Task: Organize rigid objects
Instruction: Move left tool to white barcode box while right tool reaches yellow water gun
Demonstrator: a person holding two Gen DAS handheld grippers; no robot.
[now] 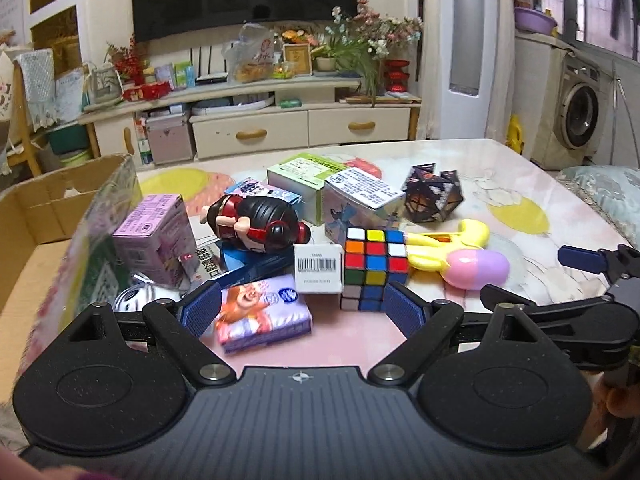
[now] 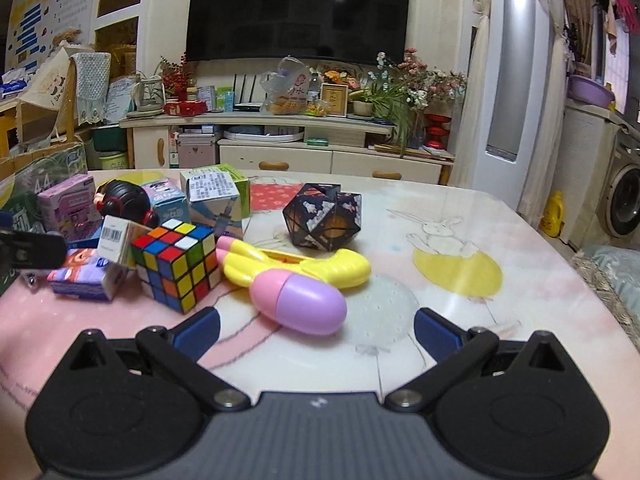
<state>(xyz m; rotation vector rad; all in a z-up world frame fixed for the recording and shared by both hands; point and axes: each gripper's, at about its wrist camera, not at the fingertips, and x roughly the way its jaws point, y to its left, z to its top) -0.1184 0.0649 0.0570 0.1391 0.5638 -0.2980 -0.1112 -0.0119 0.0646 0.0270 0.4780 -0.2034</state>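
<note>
While the left tongs gape around a tissue pack at lower centre, the right tongs – apart too – face a pink-purple egg on the surface.

Six small printed boxes crowd nine o'clock — one Rubik's cube, one dark geometric puzzle, one doll figure, one yellow toy, one pink-purple egg — one cardboard carton.

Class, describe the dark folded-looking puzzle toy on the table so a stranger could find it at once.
Start at the pale table, then the clutter of toys and boxes. The puzzle toy stands apart behind the yellow toy. Unlike the colour cube, it is black with angular, triangular facets.
</note>
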